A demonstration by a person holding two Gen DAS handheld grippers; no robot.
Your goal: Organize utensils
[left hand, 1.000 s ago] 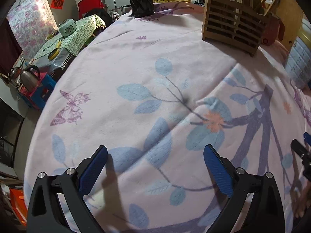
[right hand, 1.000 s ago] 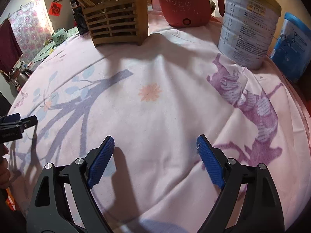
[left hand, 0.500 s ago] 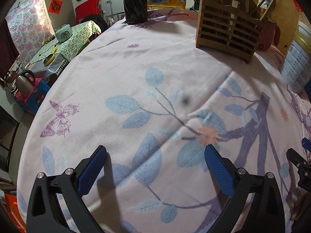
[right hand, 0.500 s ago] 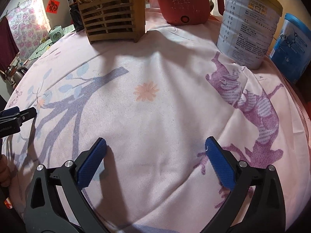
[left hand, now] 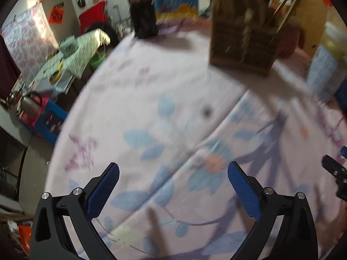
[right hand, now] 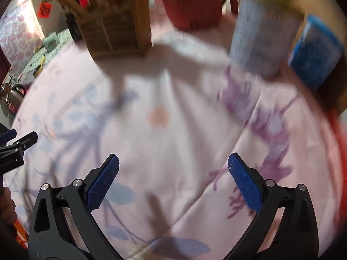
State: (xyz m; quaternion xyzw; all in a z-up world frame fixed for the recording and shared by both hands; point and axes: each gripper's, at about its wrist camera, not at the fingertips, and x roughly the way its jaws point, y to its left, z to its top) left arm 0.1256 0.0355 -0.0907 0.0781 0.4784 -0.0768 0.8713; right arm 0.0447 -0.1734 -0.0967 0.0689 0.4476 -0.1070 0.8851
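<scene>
Utensils (right hand: 91,2) stand bundled in a slatted wooden holder (right hand: 117,30) at the far side of the table, on a pink flowered tablecloth (right hand: 173,143). They look like chopsticks or thin wooden sticks leaning out at angles, though motion blur hides their exact kind and number. No loose utensil shows on the cloth near either tool.

The right gripper (right hand: 173,173) has its blue pads spread wide with only cloth showing between them; the left gripper (left hand: 173,179) is likewise spread apart and empty. Both hang over the near part of the table, well apart from the holder, and each shows at the edge of the other's view.

By their look the sticks are light, stiff and narrow, probably smooth enough to swivel or slide out of a two-pad pinch. A hold near the middle of a stick, across its length, would likely keep it from pivoting; taking it by the very tip risks it swinging. The holder seems light too and could tip or skid if a stick is dragged sideways against its slats, so a lift straight along the stick's lean appears safer.

Beside the holder stand a red pot (right hand: 193,8), a tall can (right hand: 264,32) and a blue container (right hand: 316,49), close enough to crowd a reach from the right.
</scene>
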